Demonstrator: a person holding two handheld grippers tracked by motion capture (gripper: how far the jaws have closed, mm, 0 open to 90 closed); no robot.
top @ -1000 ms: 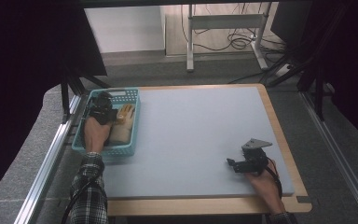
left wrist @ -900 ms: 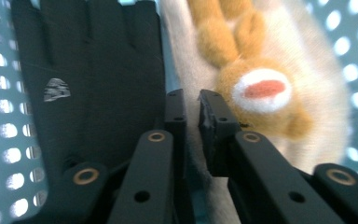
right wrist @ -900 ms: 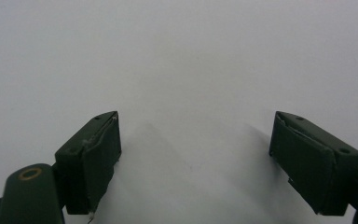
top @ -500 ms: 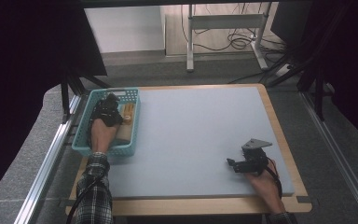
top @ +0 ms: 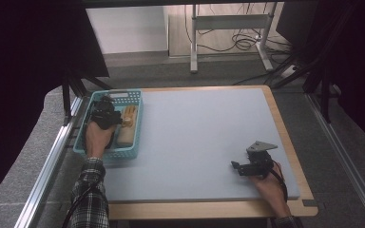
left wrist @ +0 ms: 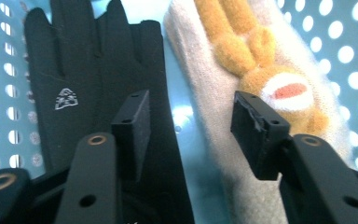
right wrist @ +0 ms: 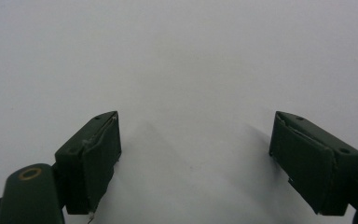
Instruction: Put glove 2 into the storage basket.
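Left claw (left wrist: 186, 123), its jaws just opened and empty, hangs in the teal basket (top: 89, 147) between black glove (left wrist: 88, 79) and cream mitten (left wrist: 214, 140); closing now risks pinching both. Right claw (right wrist: 196, 158) rests released on the bench (top: 204, 137).

the table (top: 199, 142) lies bare between the blue basket (top: 129, 153) at its left edge and the right tool (top: 241, 167) near the front right, giving open passage across the middle and back. inside the basket room is tight: a black glove (left wrist: 98, 84) and a beige plush glove (left wrist: 223, 93) cover its floor, walls close around, with the left tool (left wrist: 186, 126) over both.
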